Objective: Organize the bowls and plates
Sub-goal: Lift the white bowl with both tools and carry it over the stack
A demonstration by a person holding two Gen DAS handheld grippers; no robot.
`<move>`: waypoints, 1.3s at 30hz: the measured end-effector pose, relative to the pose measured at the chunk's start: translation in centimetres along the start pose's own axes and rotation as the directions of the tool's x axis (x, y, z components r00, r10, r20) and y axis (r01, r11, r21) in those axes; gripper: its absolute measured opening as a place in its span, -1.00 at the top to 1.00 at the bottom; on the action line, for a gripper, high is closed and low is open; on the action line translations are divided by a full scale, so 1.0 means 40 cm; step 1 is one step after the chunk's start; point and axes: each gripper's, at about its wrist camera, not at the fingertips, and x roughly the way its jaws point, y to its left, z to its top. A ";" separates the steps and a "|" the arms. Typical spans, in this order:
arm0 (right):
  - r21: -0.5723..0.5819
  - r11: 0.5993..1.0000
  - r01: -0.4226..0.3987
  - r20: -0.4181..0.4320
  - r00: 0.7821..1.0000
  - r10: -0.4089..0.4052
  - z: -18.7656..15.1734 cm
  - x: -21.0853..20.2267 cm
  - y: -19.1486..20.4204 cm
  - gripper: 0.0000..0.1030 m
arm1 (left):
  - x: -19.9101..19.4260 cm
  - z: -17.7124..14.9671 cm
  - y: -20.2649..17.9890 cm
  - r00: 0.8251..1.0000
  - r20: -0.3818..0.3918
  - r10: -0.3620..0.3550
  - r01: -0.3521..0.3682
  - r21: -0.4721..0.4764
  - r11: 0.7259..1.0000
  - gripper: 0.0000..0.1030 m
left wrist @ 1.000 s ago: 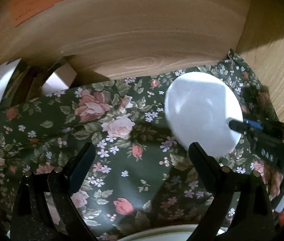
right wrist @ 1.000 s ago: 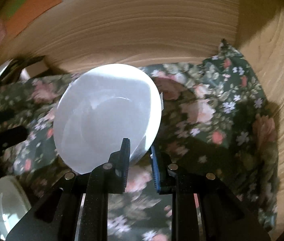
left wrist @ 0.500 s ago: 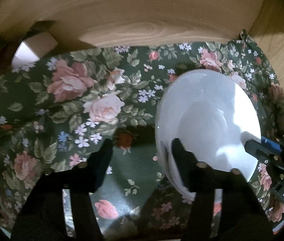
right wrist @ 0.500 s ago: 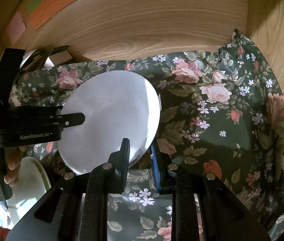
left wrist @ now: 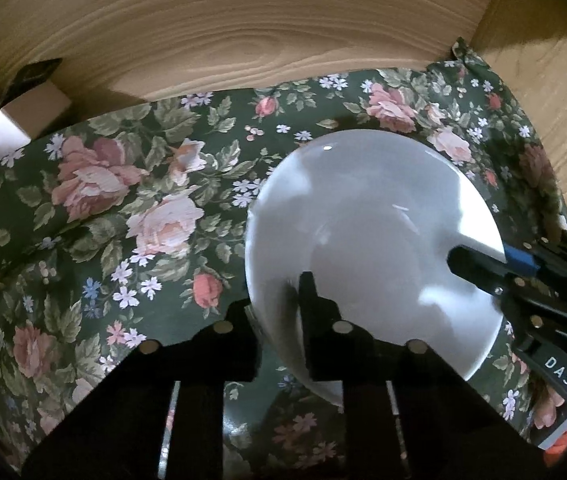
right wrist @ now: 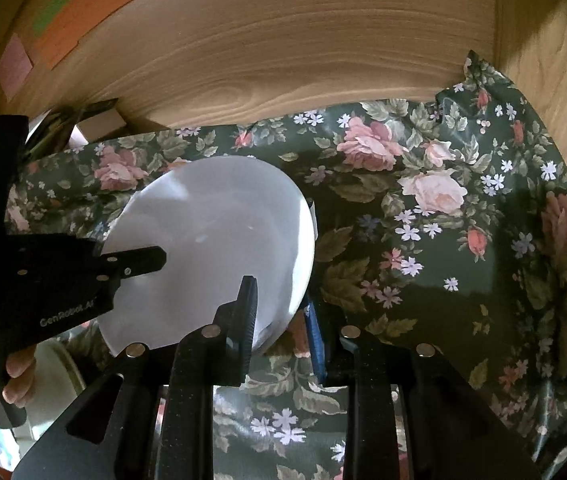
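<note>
The left gripper [left wrist: 279,300] has its two black fingers pinched tight on the rim of a round, glossy white ceramic bowl [left wrist: 371,240], one finger over the inside of the bowl and the other behind the outer wall, at about seven o'clock on the bowl in the left wrist view. The right gripper [right wrist: 279,312] is clamped on the same bowl's rim from the other side, at about five o'clock on the bowl in the right wrist view, its ridged black finger [right wrist: 248,312] inside the bowl and its blue-padded finger outside.

In the left wrist view the right gripper reaches in from four o'clock, its tip lying over the bowl's rim. In the right wrist view the left gripper comes in from nine o'clock, with the fingers of a person's hand [right wrist: 17,376] wrapped round its handle.

The bowl sits tilted above a dark green oilcloth printed with pink roses [left wrist: 131,208], which covers a light wooden surface [left wrist: 243,32]; whether its base touches the cloth cannot be told. At seven o'clock in the right wrist view a pale rounded dish [right wrist: 57,368] shows, partly hidden. Orange, green and pink paper notes [right wrist: 79,12] are stuck on the wood at eleven o'clock.
</note>
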 end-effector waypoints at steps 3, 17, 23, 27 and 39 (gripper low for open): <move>-0.001 1.000 0.007 0.004 1.000 -0.007 -0.001 -0.004 0.000 0.64 | -0.002 -0.002 0.001 1.000 0.000 -0.002 0.002 0.004 1.000 0.71; 0.003 1.000 0.004 0.090 0.996 -0.004 -0.001 -0.097 0.043 0.66 | -0.113 -0.031 0.003 0.996 0.087 0.007 -0.009 0.016 1.000 0.73; -0.012 1.000 0.014 0.141 0.990 -0.012 -0.015 -0.151 0.085 0.66 | -0.181 -0.066 0.016 0.992 0.129 -0.002 0.002 -0.002 1.000 0.73; -0.018 1.000 0.012 0.168 0.986 -0.009 -0.028 -0.184 0.109 0.66 | -0.223 -0.086 0.018 0.988 0.153 0.000 0.001 -0.005 1.000 0.73; -0.045 0.999 0.010 0.218 0.976 0.000 -0.068 -0.246 0.191 0.66 | -0.318 -0.171 0.049 0.977 0.212 -0.012 0.018 -0.027 0.999 0.72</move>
